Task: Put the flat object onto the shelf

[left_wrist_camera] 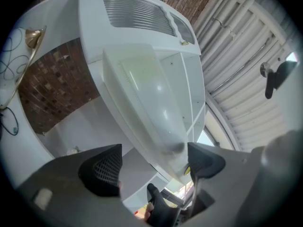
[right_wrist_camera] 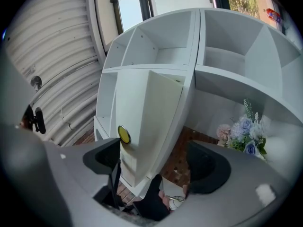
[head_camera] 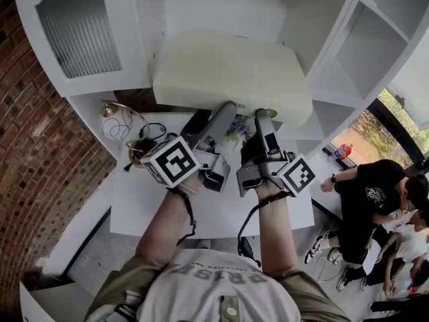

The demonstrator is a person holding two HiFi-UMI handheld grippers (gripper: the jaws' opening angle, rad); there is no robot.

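The flat object (head_camera: 231, 72) is a thick cream slab, held level in front of the white shelf unit (head_camera: 335, 39). Both grippers sit at its near edge. My left gripper (head_camera: 224, 113) has the slab (left_wrist_camera: 147, 93) running up between its jaws. The slab lies against the right-hand pad (left_wrist_camera: 203, 162), with a clear gap to the other pad. My right gripper (head_camera: 263, 117) has the slab (right_wrist_camera: 142, 126) beside its left-hand finger (right_wrist_camera: 106, 160), where a round yellow sticker (right_wrist_camera: 124, 135) shows. Brick wall shows between the slab and the other pad. Whether the slab's far end rests on a shelf is hidden.
Under the arms lies a white table (head_camera: 144, 200), with a wire and gold ornament (head_camera: 117, 119) and black cables (head_camera: 151, 136) at its back left. A ribbed cabinet door (head_camera: 77, 25) and a brick wall (head_camera: 33, 146) stand left. Artificial flowers (right_wrist_camera: 244, 131) sit in a compartment. People (head_camera: 375, 186) stand right.
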